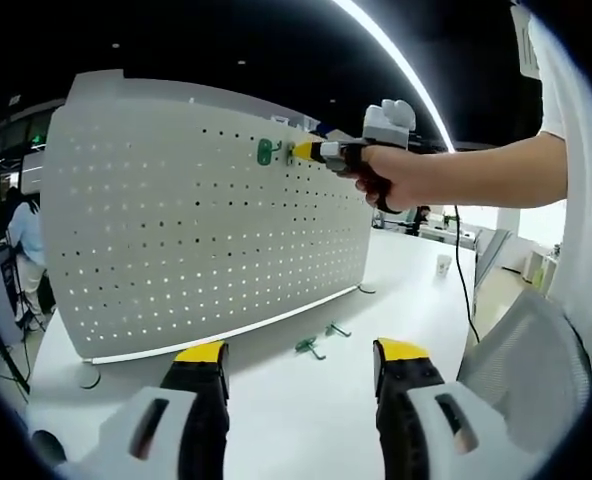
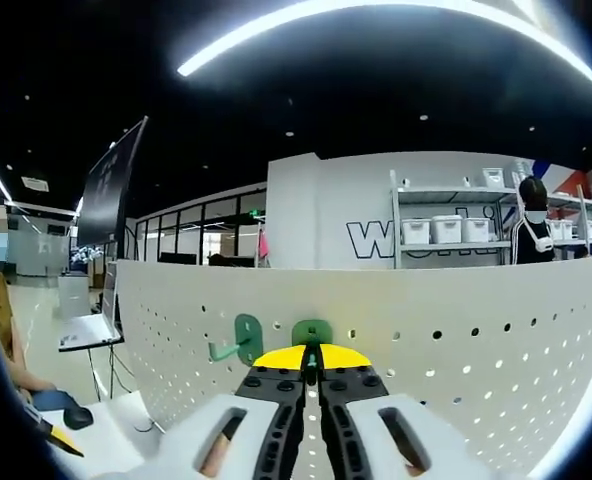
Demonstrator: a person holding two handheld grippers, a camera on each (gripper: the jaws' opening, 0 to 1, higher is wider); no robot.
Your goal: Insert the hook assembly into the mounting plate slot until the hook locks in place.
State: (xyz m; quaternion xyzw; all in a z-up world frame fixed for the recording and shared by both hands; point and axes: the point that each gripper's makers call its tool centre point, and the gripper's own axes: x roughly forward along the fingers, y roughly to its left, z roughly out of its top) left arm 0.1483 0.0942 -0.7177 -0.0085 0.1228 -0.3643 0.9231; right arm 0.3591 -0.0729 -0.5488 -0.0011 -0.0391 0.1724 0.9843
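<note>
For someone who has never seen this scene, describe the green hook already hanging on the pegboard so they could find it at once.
Start at the white perforated pegboard standing on the white table. Near its top edge, a green hook hangs with its arm jutting out. Beside it, the right gripper is shut on a second green hook; the one you want is free, with no jaws on it.
</note>
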